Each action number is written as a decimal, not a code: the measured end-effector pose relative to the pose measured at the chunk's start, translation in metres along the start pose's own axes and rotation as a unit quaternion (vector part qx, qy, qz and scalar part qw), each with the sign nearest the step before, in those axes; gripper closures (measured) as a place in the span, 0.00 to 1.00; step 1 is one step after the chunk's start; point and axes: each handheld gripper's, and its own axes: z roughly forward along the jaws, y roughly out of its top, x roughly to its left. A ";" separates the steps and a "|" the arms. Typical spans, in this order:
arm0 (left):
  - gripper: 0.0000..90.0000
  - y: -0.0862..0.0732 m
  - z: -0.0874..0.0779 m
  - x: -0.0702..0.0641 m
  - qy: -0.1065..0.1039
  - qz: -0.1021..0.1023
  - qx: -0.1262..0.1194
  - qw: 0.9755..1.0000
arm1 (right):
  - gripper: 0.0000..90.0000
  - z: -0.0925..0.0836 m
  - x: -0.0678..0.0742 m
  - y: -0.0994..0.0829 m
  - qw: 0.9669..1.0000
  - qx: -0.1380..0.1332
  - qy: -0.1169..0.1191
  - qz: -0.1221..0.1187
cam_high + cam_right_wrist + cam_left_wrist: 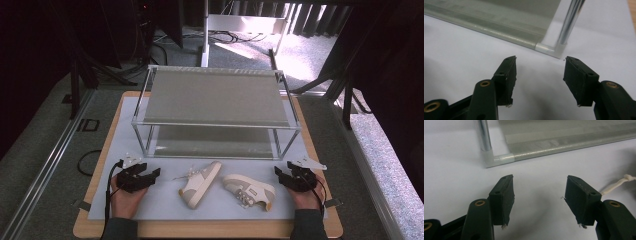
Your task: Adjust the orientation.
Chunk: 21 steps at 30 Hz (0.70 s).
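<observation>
I held my left hand-held gripper point(152, 173) and right hand-held gripper point(278, 172) released and empty, resting on the desk point(210, 229). Two cream sneakers, the left sneaker point(200, 183) and right sneaker point(249, 190), lay between them, before the shoe rack point(215, 125).

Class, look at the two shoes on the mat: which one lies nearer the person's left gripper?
The left shoe, angled with its toe toward the rack, is nearer the left gripper; the other shoe lies beside the right gripper.
</observation>
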 end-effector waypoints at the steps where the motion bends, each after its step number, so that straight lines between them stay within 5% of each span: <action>1: 0.44 0.000 0.000 0.000 -0.002 -0.002 -0.001 1.000 | 0.49 -0.001 0.000 0.000 1.000 -0.002 -0.003 0.000; 11: 0.45 0.001 -0.007 -0.005 -0.008 0.013 -0.013 1.000 | 0.48 -0.003 0.001 -0.002 1.000 -0.006 -0.004 -0.002; 21: 0.46 0.006 -0.013 -0.017 -0.040 0.026 -0.024 0.999 | 0.47 -0.007 0.003 -0.002 1.000 -0.009 -0.004 -0.003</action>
